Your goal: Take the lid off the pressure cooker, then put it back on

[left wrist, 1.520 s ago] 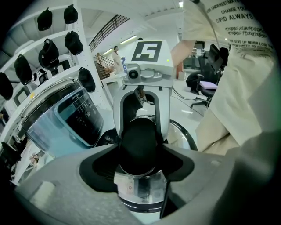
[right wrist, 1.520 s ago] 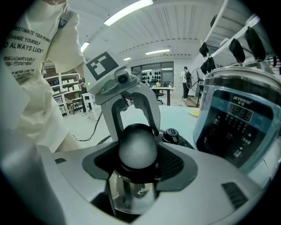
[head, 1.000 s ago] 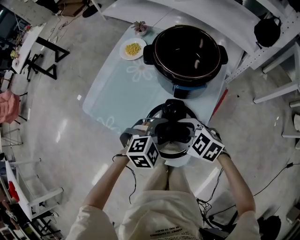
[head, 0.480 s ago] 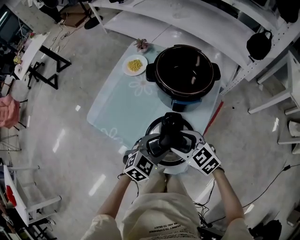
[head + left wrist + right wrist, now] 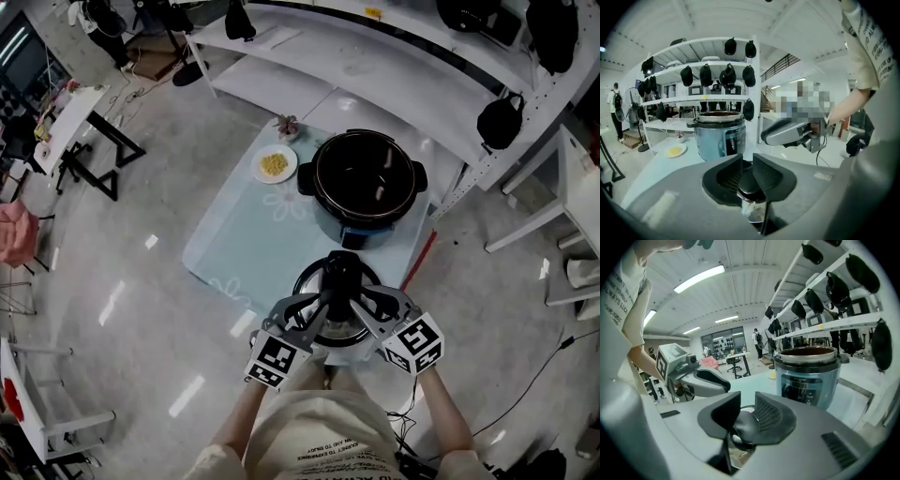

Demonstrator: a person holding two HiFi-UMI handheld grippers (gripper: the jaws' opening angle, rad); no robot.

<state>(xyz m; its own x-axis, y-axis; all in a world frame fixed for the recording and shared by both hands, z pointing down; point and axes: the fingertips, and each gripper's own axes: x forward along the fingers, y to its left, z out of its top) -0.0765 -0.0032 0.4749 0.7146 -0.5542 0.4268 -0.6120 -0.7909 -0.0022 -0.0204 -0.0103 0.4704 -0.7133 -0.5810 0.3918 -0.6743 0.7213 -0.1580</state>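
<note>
The open pressure cooker [image 5: 364, 187], blue-sided with a dark pot, stands at the table's far right; it also shows in the left gripper view [image 5: 719, 136] and the right gripper view [image 5: 808, 376]. Its round lid [image 5: 309, 281] hangs above the table's near edge. My left gripper [image 5: 323, 307] and right gripper [image 5: 361, 305] grip the lid's black handle [image 5: 342, 272] from either side. Both pairs of jaws have just been closing. The ribbed pads press on the handle [image 5: 751, 185] in the left gripper view and on the handle [image 5: 743, 425] in the right gripper view.
A white plate of yellow food [image 5: 275, 165] and a small potted plant [image 5: 286, 125] sit at the pale blue table's [image 5: 244, 234] far side. White shelves [image 5: 394, 56] with black bags stand behind. A red strip [image 5: 419, 260] runs beside the table's right edge.
Both grippers have closed in on the lid's handle and risen with the lid. The head view now takes in more of the room.
</note>
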